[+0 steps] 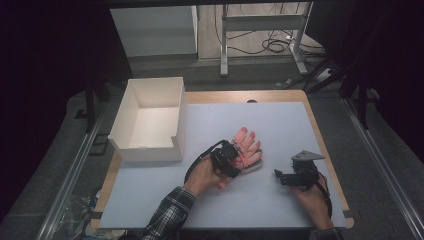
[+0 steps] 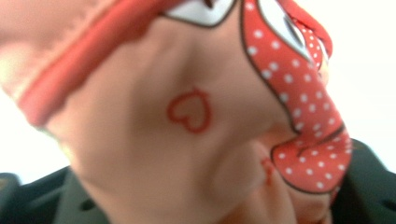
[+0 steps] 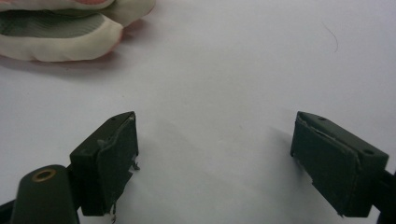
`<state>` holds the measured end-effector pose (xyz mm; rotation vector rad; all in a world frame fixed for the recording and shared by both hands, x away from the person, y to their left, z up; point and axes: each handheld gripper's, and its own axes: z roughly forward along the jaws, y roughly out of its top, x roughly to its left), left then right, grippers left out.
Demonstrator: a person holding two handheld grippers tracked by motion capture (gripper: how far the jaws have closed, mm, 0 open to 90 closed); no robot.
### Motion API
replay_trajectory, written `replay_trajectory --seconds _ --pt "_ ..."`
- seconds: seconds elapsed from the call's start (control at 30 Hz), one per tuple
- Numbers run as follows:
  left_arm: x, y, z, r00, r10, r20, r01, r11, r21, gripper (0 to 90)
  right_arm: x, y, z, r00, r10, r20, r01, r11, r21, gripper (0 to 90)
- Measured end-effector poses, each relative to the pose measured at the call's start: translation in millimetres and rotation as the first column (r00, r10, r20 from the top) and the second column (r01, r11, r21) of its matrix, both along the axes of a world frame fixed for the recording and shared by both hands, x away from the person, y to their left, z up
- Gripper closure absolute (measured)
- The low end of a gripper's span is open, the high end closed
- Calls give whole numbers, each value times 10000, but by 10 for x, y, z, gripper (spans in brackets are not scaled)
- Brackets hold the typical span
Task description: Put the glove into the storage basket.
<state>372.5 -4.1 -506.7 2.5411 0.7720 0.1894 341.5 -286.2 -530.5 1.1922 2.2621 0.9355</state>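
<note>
Pink fabric is spreading across the left gripper view: a child's glove point(image 2: 187, 121), pale pink with a small red outlined heart, a red stripe along one edge and a red patch dotted with white, bordered by a dark line. From the high view, the glove point(image 1: 246, 145) is lying near the middle of the white table point(image 1: 280, 130), fingers pointing away from the person, with a whitish-grey piece under its near end. The left gripper point(image 1: 231, 159) is sitting over the glove's near part, and the fabric is bunching between its black jaws, so it is gripping the glove. The right gripper point(image 3: 215, 154) is hovering over bare table nearby with its jaws spread wide, grasping nothing. An open white box point(image 1: 150, 120) is standing at the table's far left.
</note>
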Motion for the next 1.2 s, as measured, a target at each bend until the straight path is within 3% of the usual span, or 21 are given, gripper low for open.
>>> replay_trajectory --seconds 0.1,0.13,0.33,0.6,0.9,1.2 --pt "10 36 11 9999 38 -104 -40 9998 -205 495 1 0 -1 10000 4 14 -4 10000 -5 152" --pt "21 62 14 9998 78 -179 -86 9990 -445 515 1 -1 0 10000 12 12 -12 10000 -11 152" --pt "58 157 53 9992 24 -391 -64 9946 -1033 540 2 -2 0 10000 25 13 -25 10000 -16 152" --pt "66 162 153 9997 47 -240 -71 9947 -1026 546 1 -2 0 10000 16 16 -16 10000 -12 152" --pt "106 187 409 9997 182 135 -166 9939 -1087 541 1 -1 -1 10000 11 20 -11 10000 -6 152" --pt "200 292 663 9973 654 346 -614 9922 -1081 538 0 0 -2 10000 7 25 -7 10000 -11 152"
